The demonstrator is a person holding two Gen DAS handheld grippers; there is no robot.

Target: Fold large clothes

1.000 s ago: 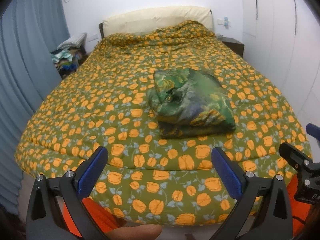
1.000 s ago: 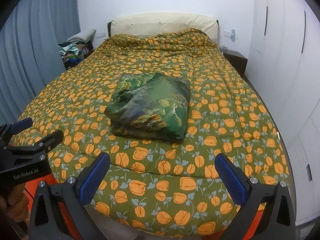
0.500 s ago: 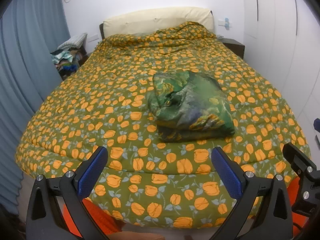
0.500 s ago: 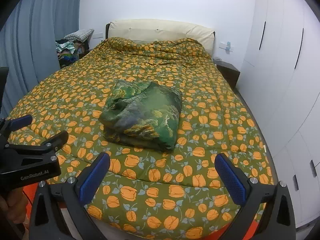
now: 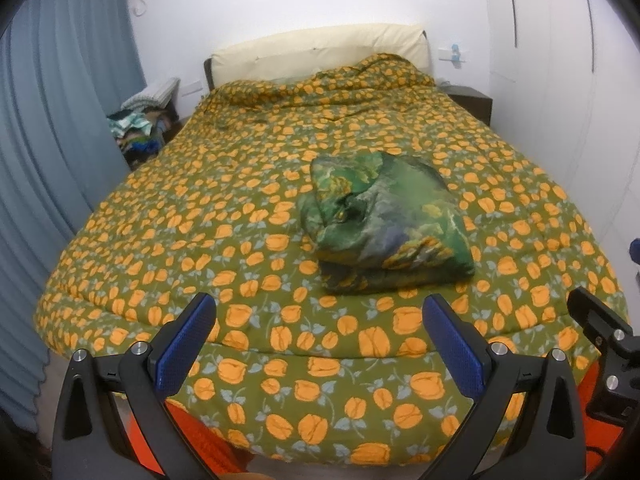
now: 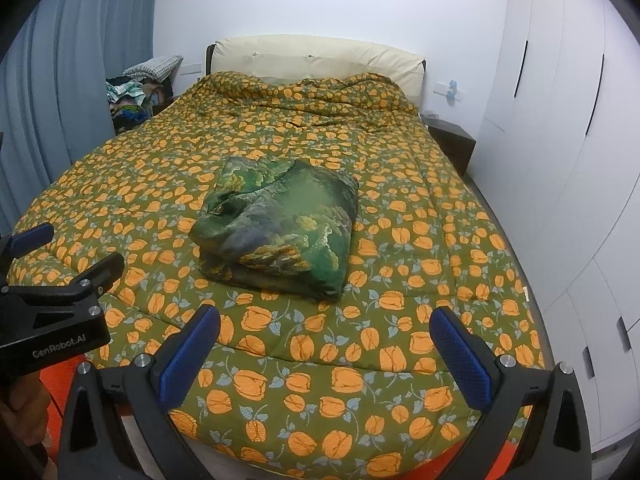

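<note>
Both the left gripper (image 5: 316,336) and right gripper (image 6: 328,344) have backed off the bed (image 6: 440,216), jaws wide and empty, so the folded garment (image 6: 280,224) looks done.

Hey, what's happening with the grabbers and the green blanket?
Left gripper and right gripper open, empty. Green blanket folded on bed. Nothing in the way.

Bedroom w/ plain white walls (image 6: 320,4). Cream padded headboard (image 6: 316,54) stood at far wall. Grey-blue pleated curtains (image 5: 48,152) hung along left side. White flat-front wardrobe doors (image 6: 560,120) lined right side; dark wooden nightstand (image 6: 452,140) sat beside them. Even, soft light.
</note>
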